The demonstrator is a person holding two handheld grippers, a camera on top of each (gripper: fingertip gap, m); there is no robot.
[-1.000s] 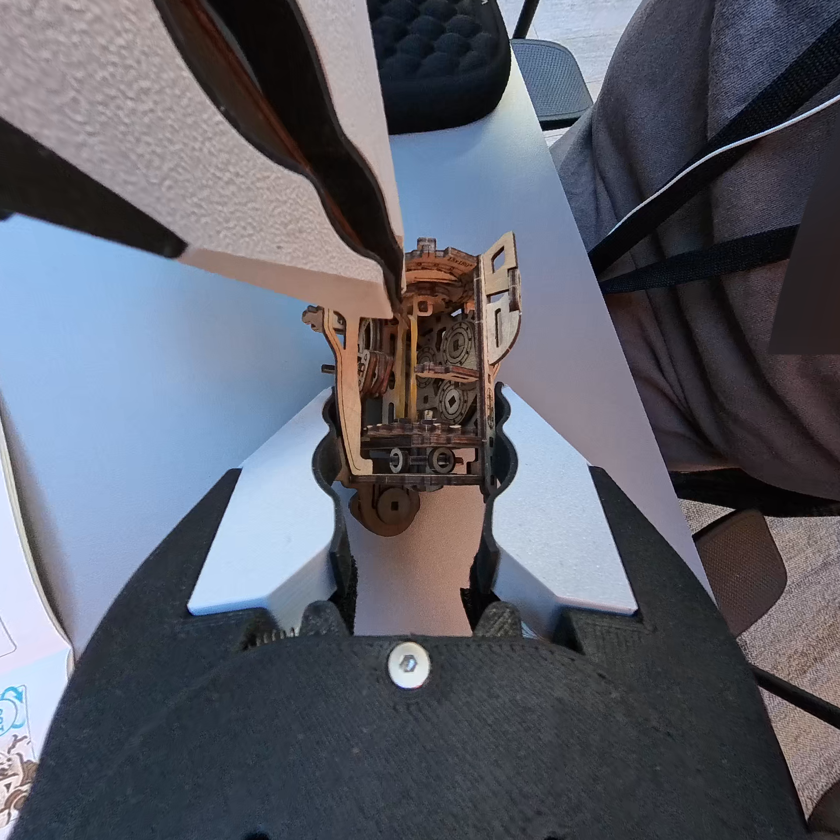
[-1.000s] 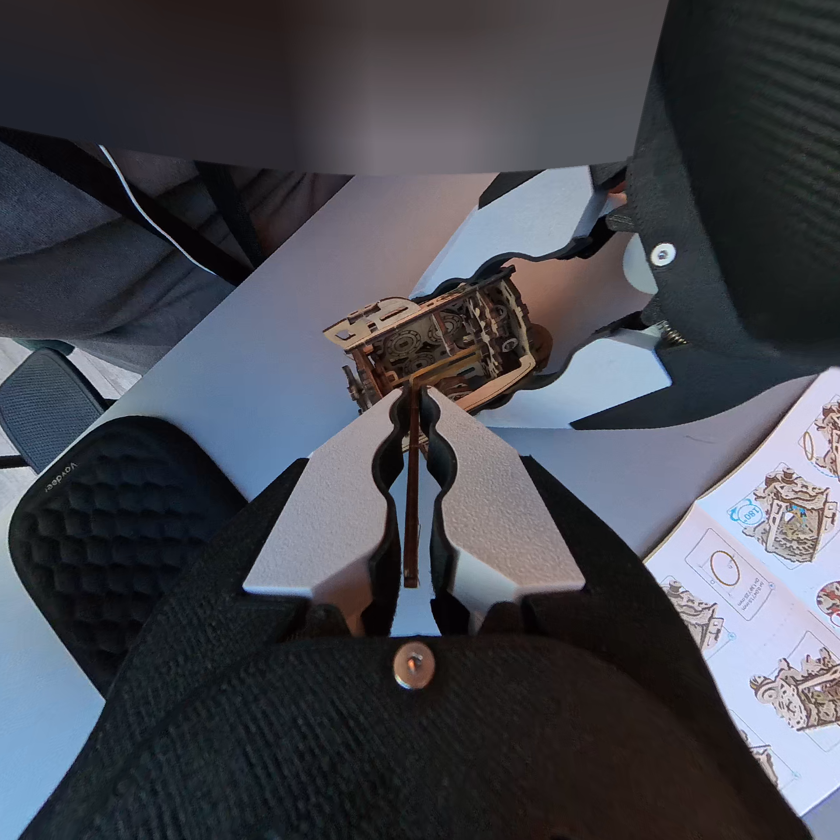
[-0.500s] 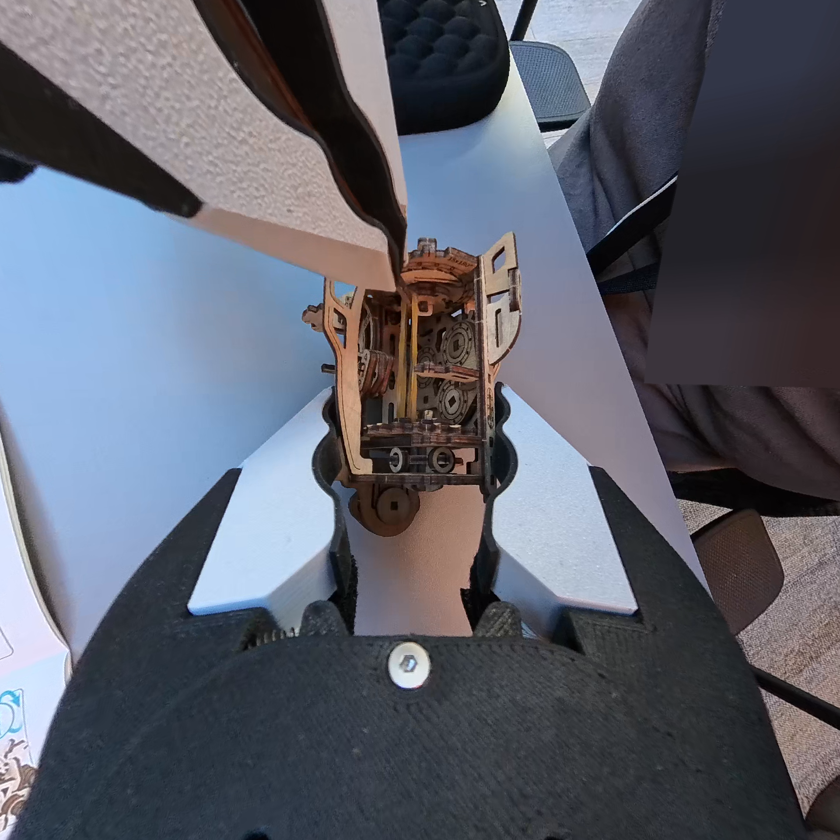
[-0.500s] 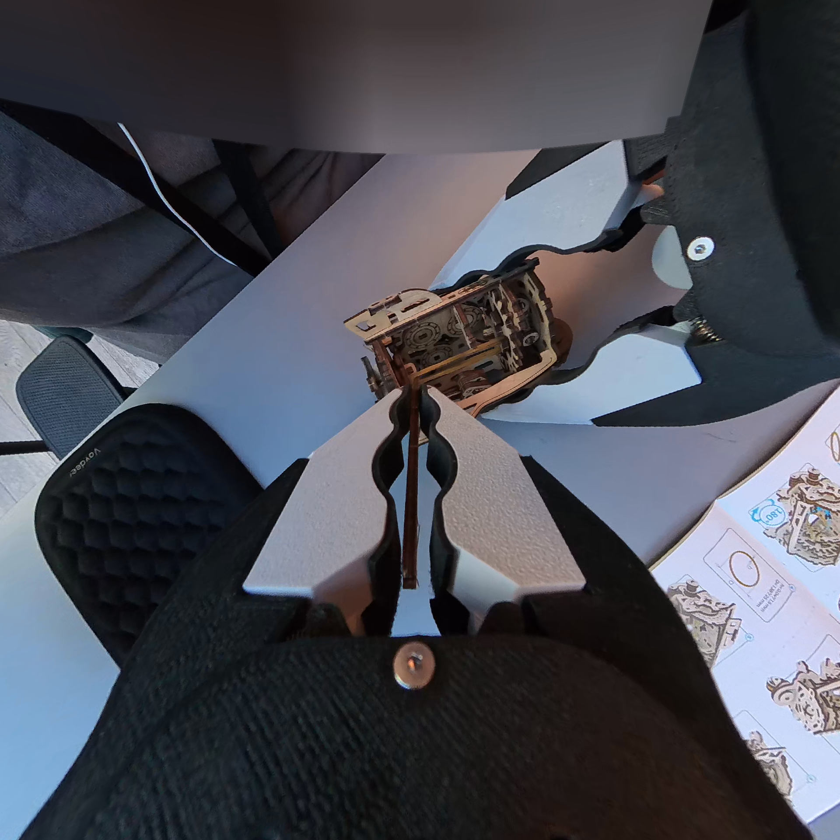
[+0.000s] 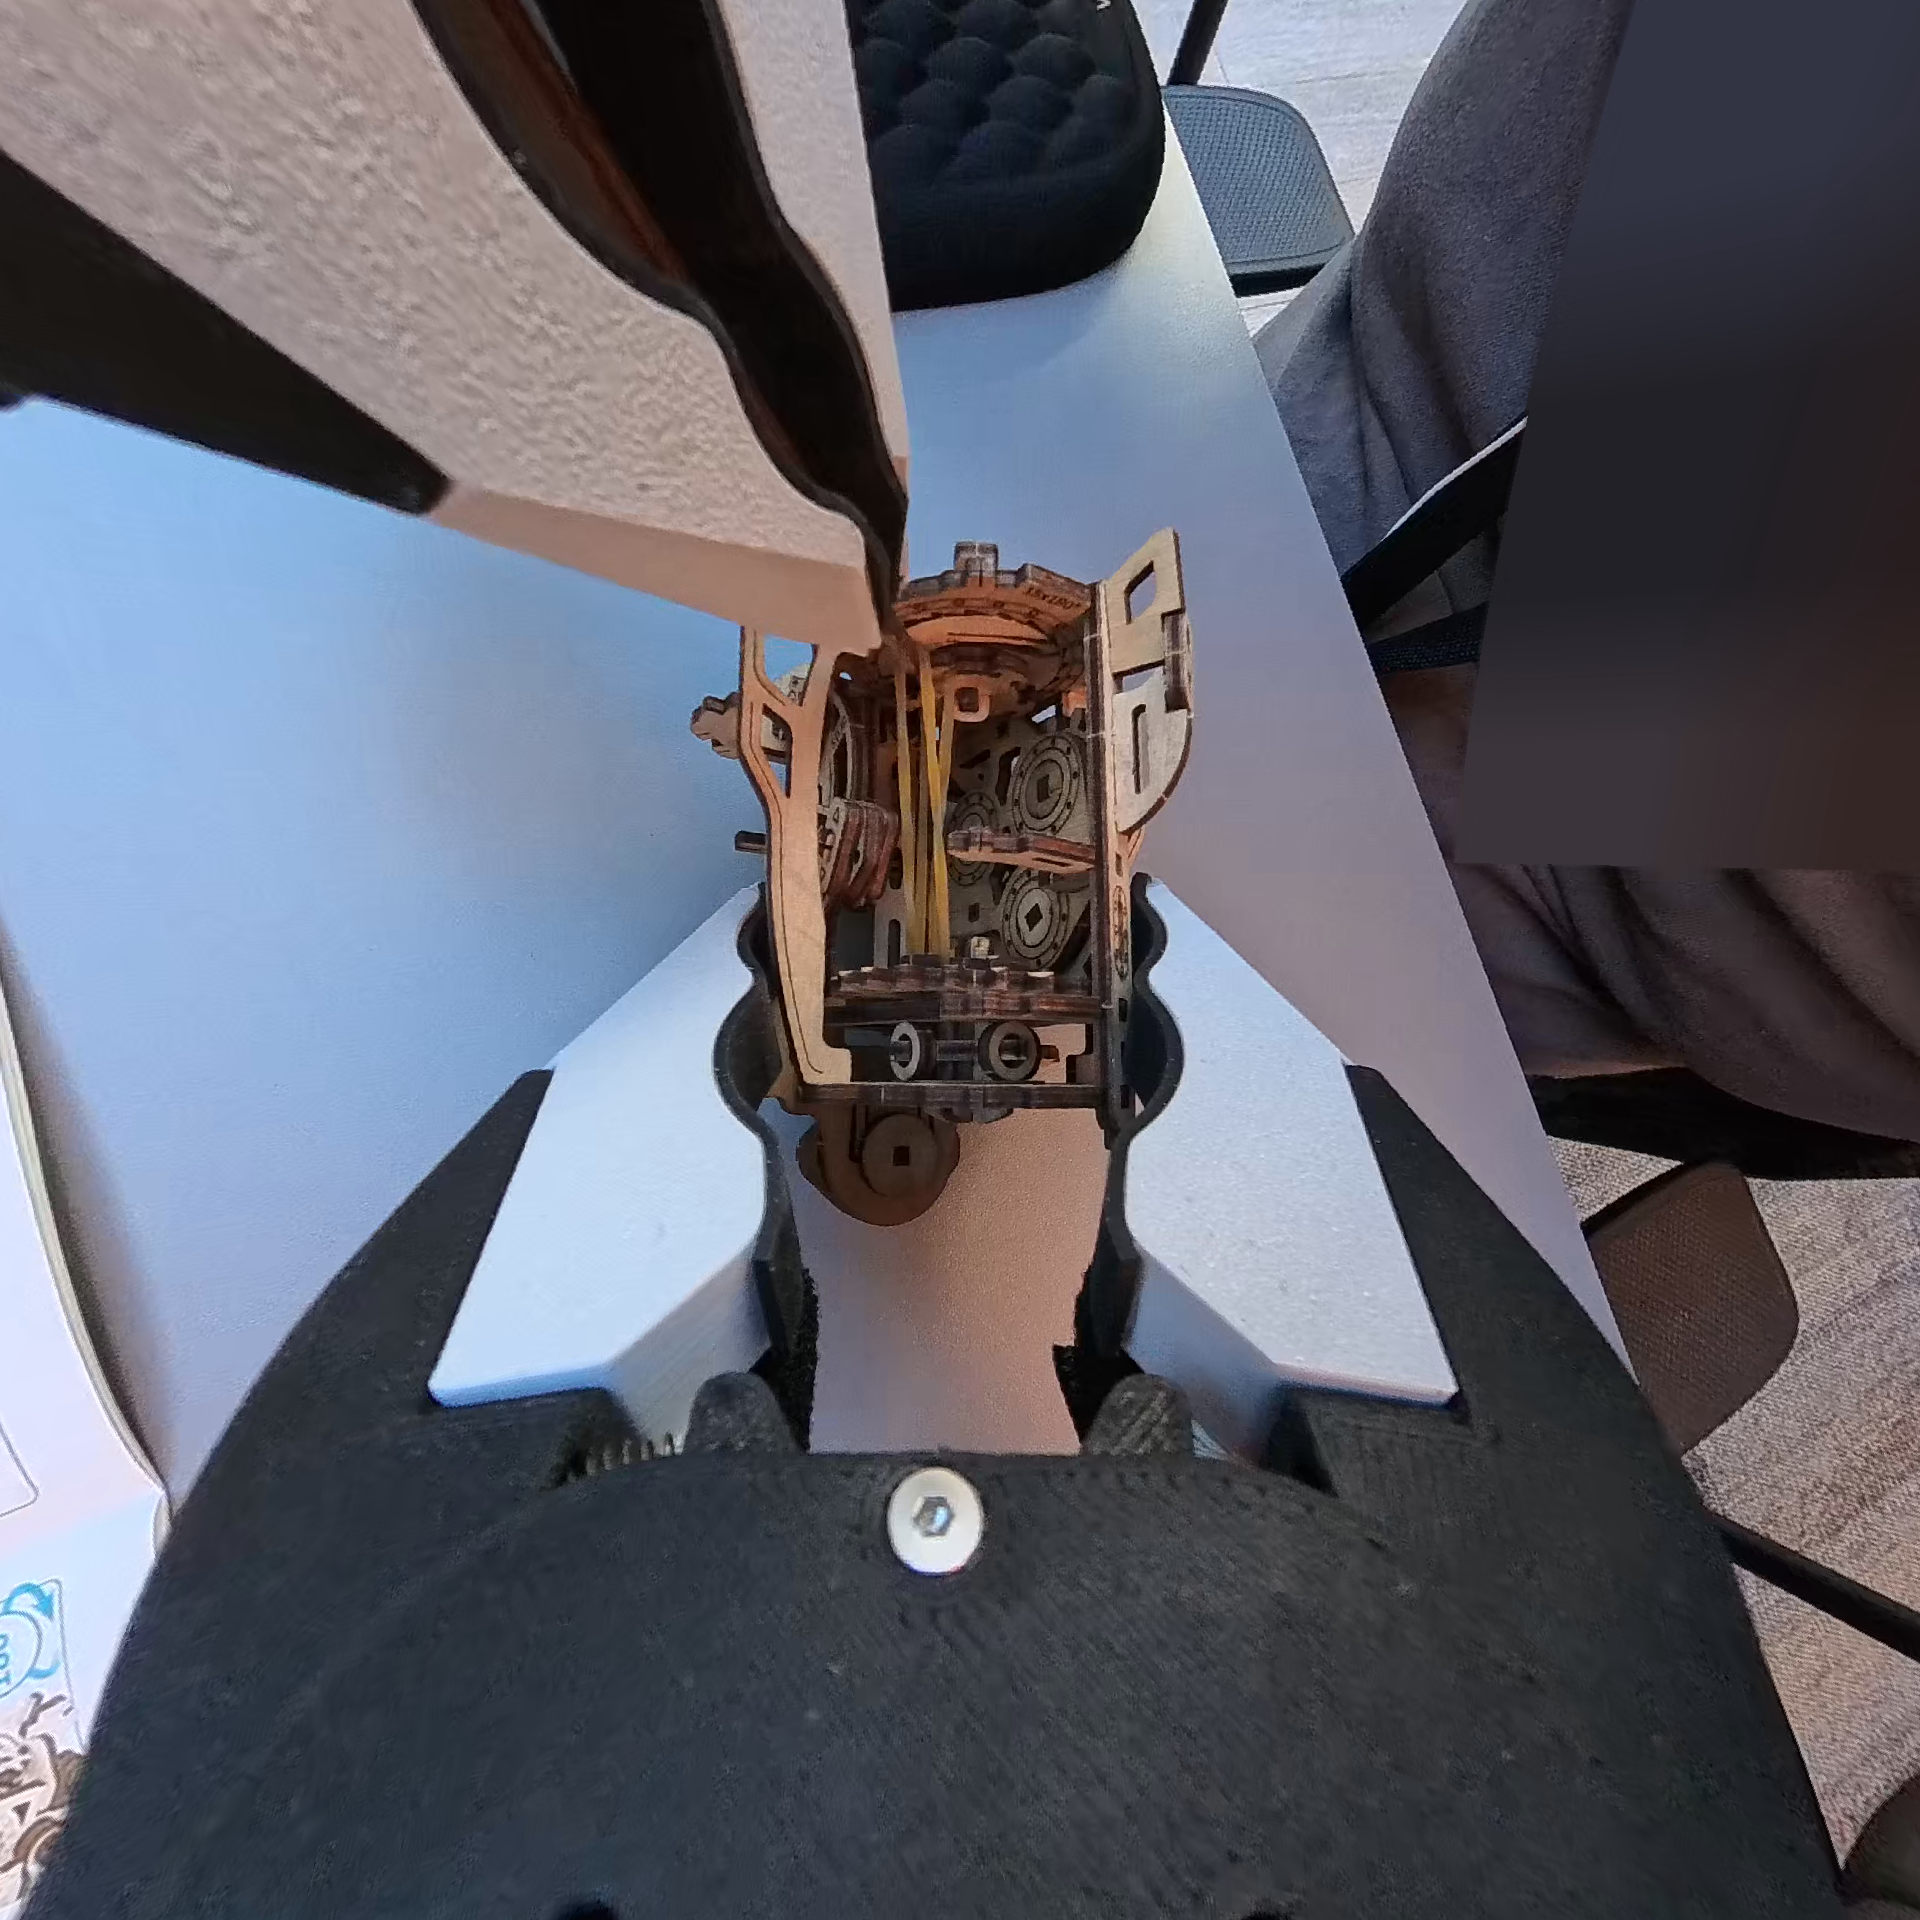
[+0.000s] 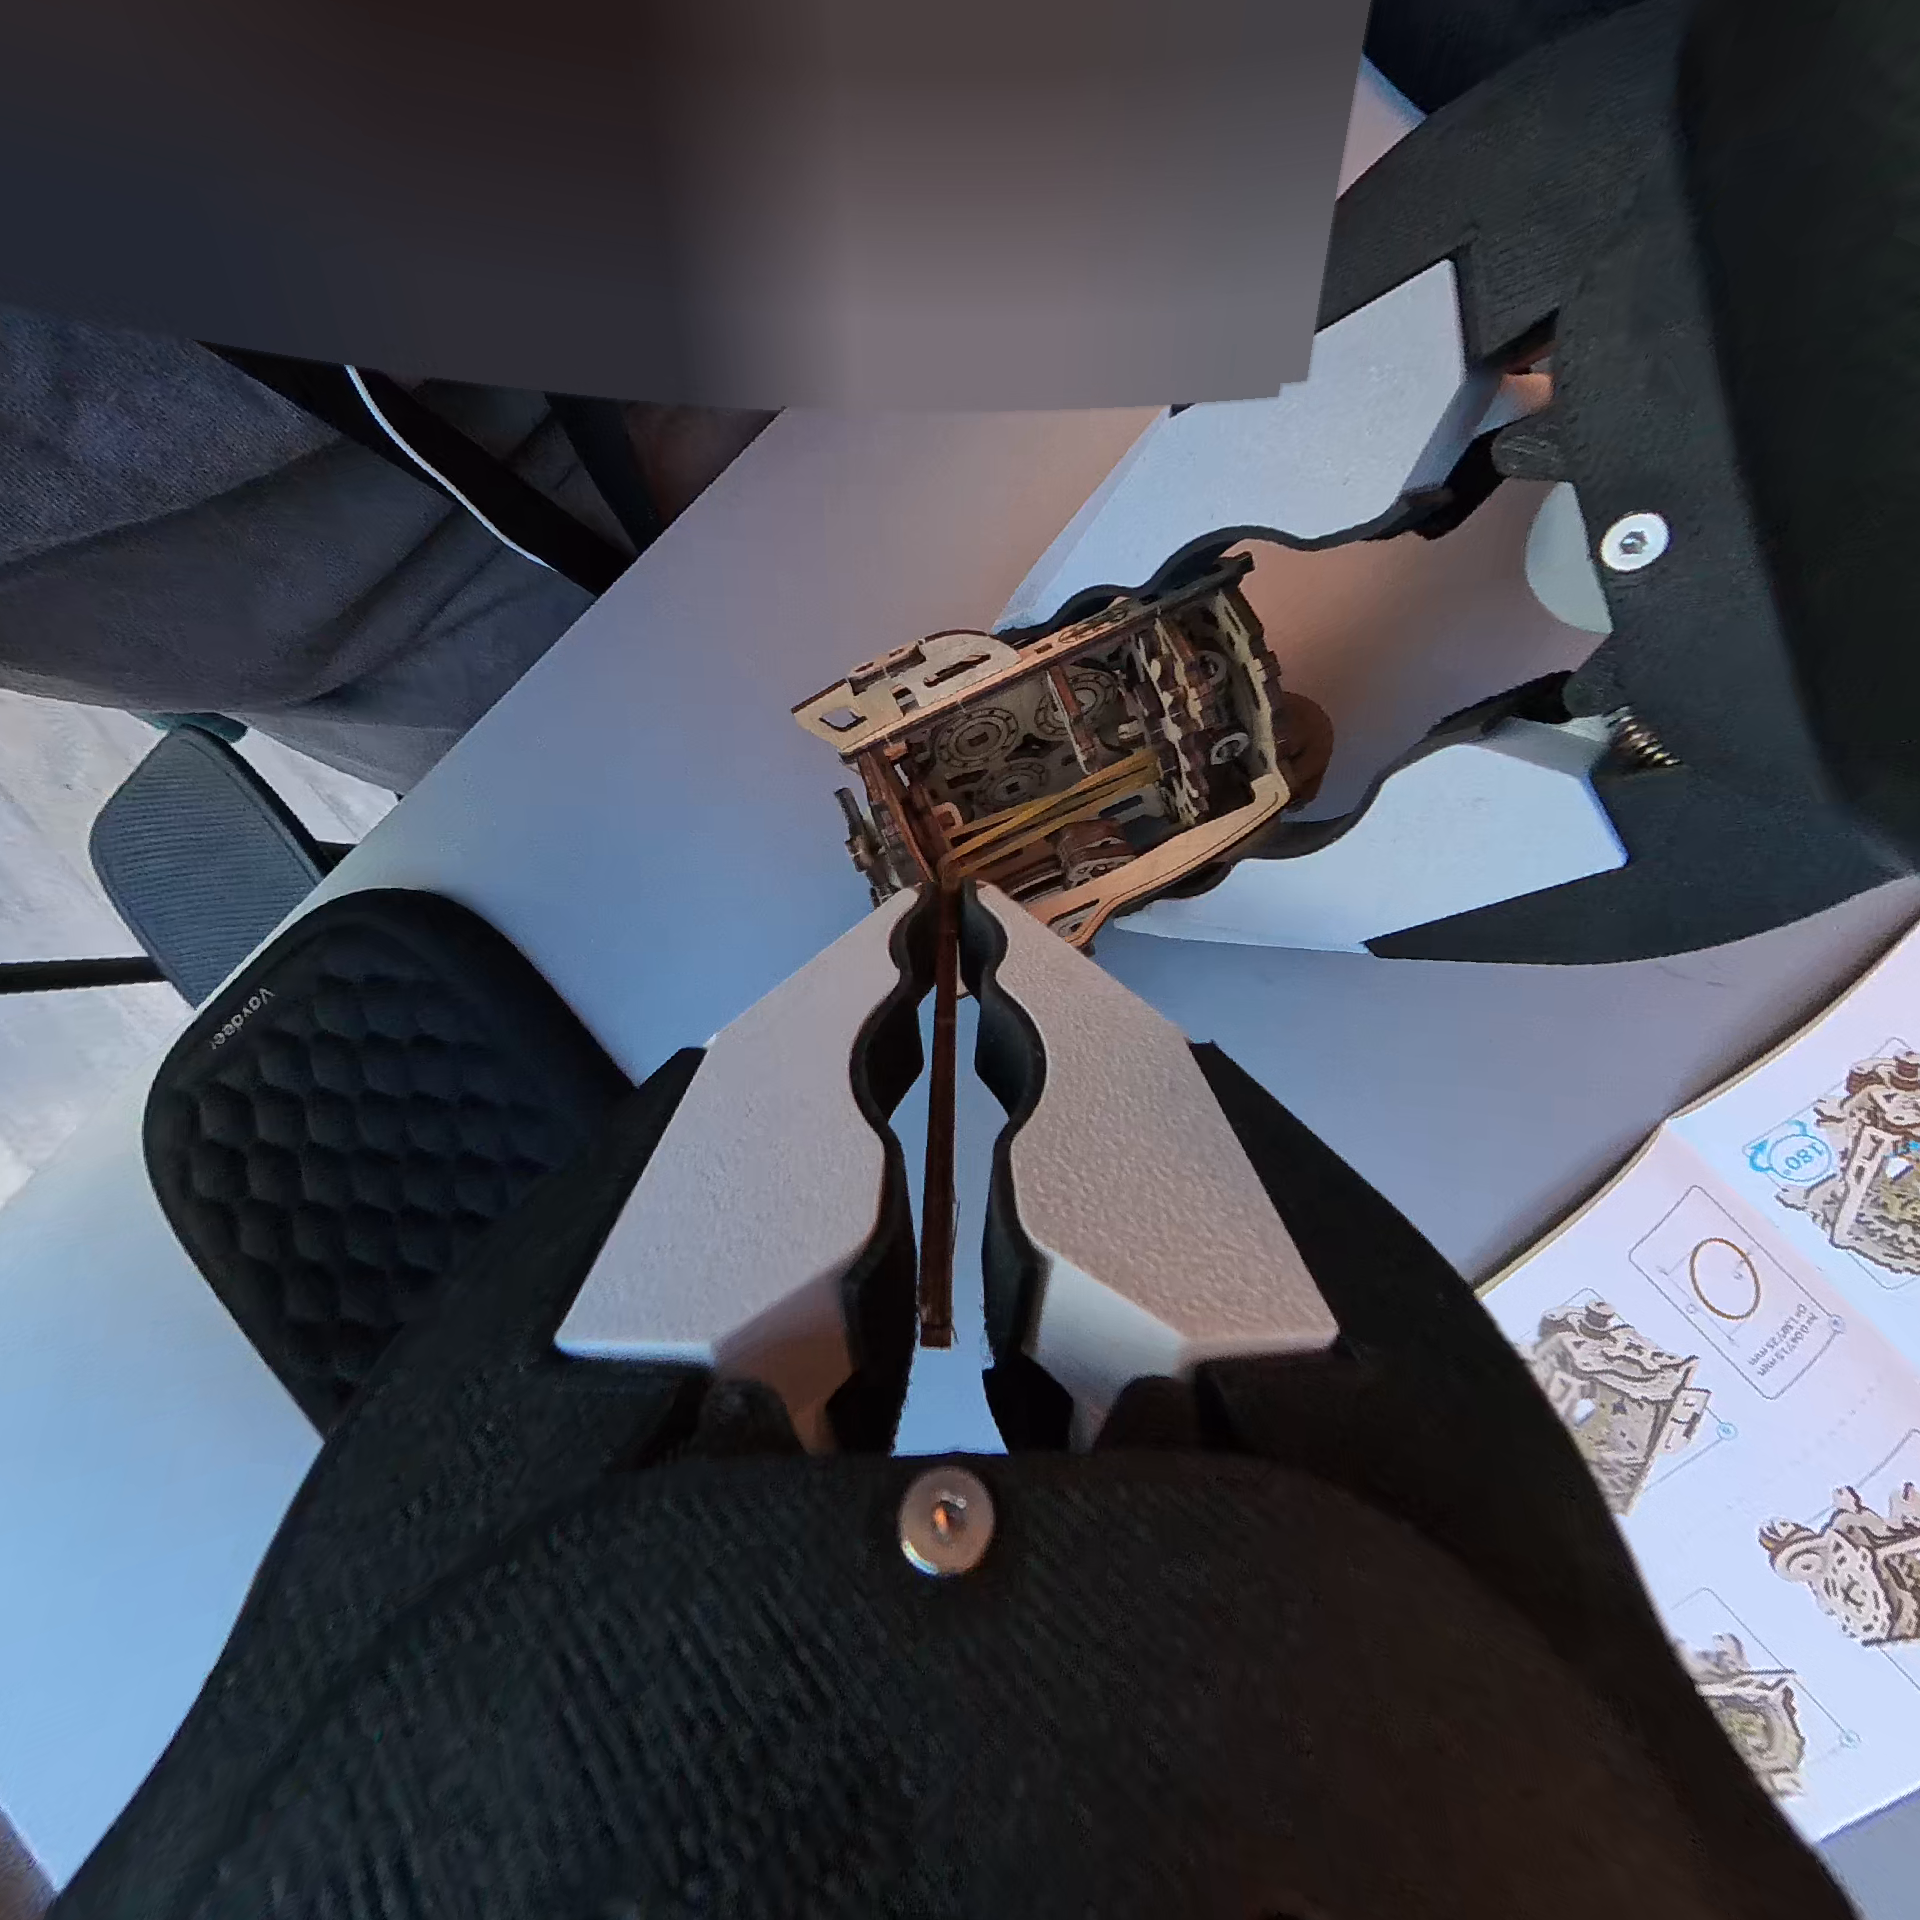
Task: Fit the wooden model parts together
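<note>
The laser-cut brown plywood model housing, an open box frame packed with gears (image 5: 966,862) sits clamped between the pads of the left tool (image 5: 940,997), close above or on the white desk (image 5: 312,831); contact with the desk cannot be confirmed. The left tool is closed to the width of the housing, gripping its two side plates, which fixes the open face toward the right tool so the interior is accessible. Inside the frame are several round cog discs with square bores, stacked toothed plates, a notched curved side panel, and a small round wheel protruding at the rear end. Two strands of a yellow rubber band (image 6: 1049,805) run lengthwise through the interior. The right tool (image 6: 940,914) is closed narrow on a thin dark wooden strip (image 6: 938,1143) held edge-on along the finger axis, so the strip projects as a probe; its tip meets the housing at the end where the band strands converge. The strip is judged to be serving to seat or hook the band, or to enter a slot there; which of these cannot be determined. Near the housing lie a printed assembly instruction sheet (image 6: 1766,1351) on one side and a black quilted padded case (image 6: 343,1122) on the other
</note>
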